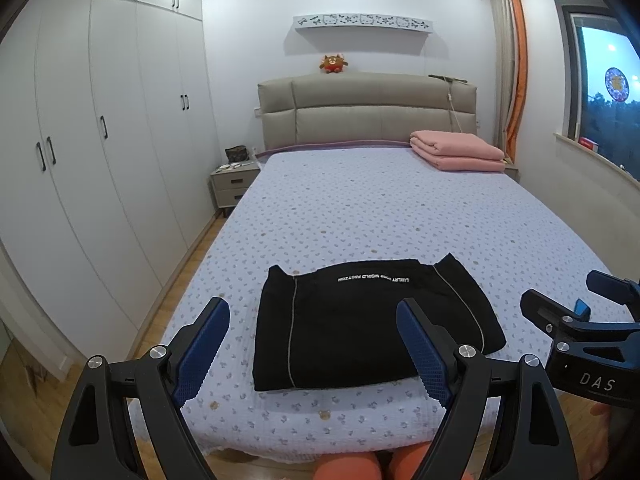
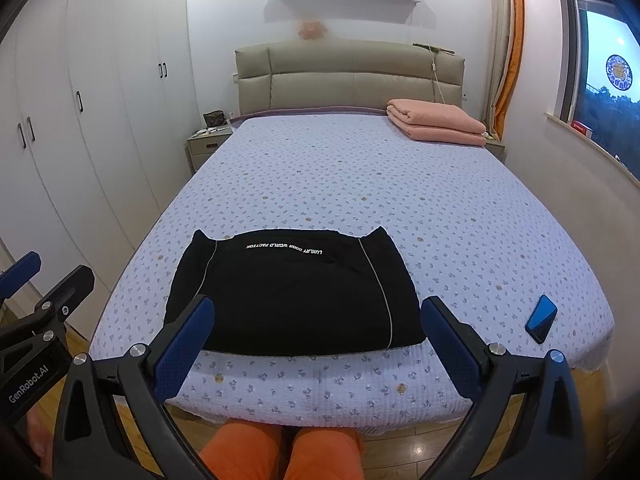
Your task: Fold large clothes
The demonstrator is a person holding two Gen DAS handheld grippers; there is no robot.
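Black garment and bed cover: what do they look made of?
Black garment: soft matte fabric, likely a knit; it lies folded flat with pale piping and white printed lettering. Bed cover: quilted cloth, probably cotton; a fine stitched grid and small printed flowers show, no sheen.

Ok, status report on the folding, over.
Left tool open, empty; right tool open, empty. Black garment folded flat at the near edge of the bed. Phone lies right of it, apart; nothing in the way.

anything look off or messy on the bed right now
Mostly tidy. The black garment lies folded flat, though two corners poke out at its far edge. A phone sits near the bed's right edge.
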